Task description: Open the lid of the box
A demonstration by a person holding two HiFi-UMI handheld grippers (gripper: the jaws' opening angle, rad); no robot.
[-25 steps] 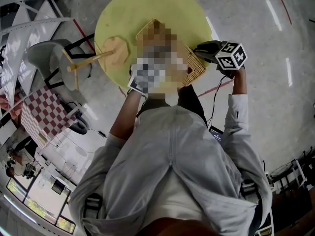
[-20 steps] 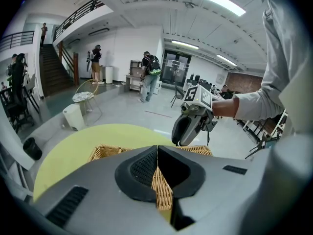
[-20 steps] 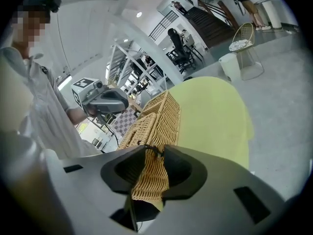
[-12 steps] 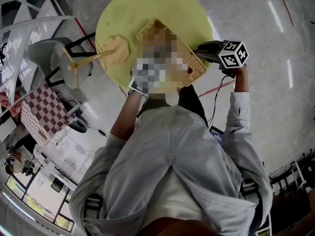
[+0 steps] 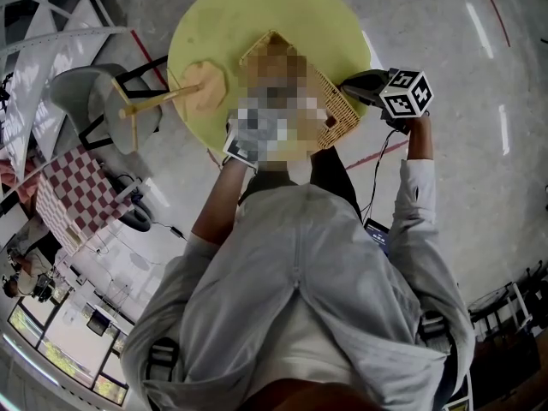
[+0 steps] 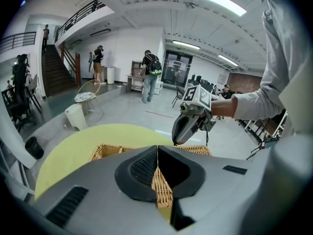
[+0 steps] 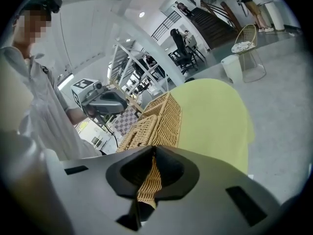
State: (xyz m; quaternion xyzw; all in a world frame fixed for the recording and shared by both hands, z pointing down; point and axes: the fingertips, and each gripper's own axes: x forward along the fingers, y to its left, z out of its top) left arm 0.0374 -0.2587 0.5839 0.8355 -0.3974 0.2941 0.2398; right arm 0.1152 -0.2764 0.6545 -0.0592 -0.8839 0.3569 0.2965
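The wicker box [image 5: 336, 110] sits on your round yellow counter [image 5: 257, 7]. Your left tool [image 6: 157, 154] is clamped on its near wicker edge. Your right tool [image 7: 152, 154] has just been closing its jaws, which now pinch wicker at the box's right side.

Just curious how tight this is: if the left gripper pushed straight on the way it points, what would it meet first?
The wicker box: the left gripper is shut on its woven edge, so it would likely push straight into the box.

Round yellow table [image 5: 257, 7] bearing wicker box [image 5: 338, 110], grey chair [image 5: 77, 92] beside it
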